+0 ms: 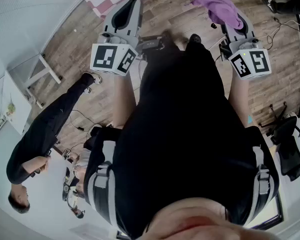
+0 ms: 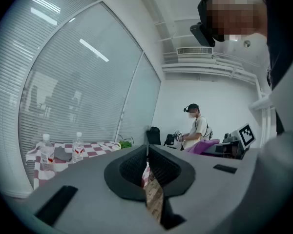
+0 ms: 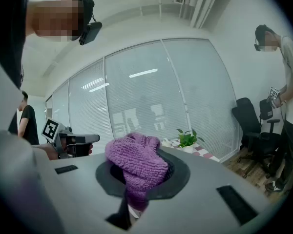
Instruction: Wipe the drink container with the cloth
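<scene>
Both grippers are up in front of the person, held about level over the wooden floor (image 1: 75, 29), and neither is anywhere near a drink container. The right gripper (image 1: 233, 28) is clenched on the purple cloth (image 3: 136, 165). The knitted fabric bunches up in a fat lump over the jaw tips and a strip of it runs down into the seam between them. From the head view the cloth flops forward past the gripper's nose.

The left gripper (image 2: 147, 159) is clenched too, jaws pressed together with nothing between them, only a sliver of floor showing through the gap lower down. The two grippers sit side by side, well apart.

The drinks are off to the left in the left gripper view. Two clear bottles with white caps, one (image 2: 47, 151) and the other (image 2: 78, 146), stand upright on the checked table (image 2: 100, 147) by the window blinds, towards its left end, with a dark grey thing (image 2: 62, 154) lying between them. Which bottle is the one to wipe, I cannot tell.

A potted plant (image 3: 188, 139) stands by the window. Bystanders are about, one in black (image 1: 45, 129) and one in a white shirt (image 2: 198, 126)
</scene>
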Tool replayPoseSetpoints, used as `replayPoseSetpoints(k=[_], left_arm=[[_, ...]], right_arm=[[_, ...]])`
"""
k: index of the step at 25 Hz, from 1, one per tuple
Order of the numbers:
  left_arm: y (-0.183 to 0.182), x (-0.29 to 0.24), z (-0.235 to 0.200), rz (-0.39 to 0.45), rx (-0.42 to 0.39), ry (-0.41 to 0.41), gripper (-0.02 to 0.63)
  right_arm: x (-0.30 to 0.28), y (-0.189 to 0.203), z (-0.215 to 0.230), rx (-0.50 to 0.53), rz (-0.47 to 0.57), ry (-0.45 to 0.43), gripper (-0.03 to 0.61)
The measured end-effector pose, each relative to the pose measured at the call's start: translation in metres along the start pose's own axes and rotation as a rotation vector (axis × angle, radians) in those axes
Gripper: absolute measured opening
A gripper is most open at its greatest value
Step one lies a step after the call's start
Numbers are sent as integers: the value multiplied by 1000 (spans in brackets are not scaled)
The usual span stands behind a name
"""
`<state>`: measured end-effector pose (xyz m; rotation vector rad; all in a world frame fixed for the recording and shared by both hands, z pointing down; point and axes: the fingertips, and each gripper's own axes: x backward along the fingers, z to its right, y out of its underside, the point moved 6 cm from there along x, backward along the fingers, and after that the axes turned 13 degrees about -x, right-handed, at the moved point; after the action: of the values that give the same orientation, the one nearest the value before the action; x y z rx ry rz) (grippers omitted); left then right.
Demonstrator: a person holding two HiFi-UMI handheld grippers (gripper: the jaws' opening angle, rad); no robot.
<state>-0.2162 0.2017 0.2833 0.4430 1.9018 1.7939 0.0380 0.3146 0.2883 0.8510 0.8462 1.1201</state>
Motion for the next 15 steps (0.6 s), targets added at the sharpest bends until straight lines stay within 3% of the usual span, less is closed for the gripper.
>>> replayPoseSetpoints(k=[15], left_arm=[[12, -5, -6, 23, 51, 37, 40]], right_arm=[[10, 0, 5, 62, -6, 108, 54]])
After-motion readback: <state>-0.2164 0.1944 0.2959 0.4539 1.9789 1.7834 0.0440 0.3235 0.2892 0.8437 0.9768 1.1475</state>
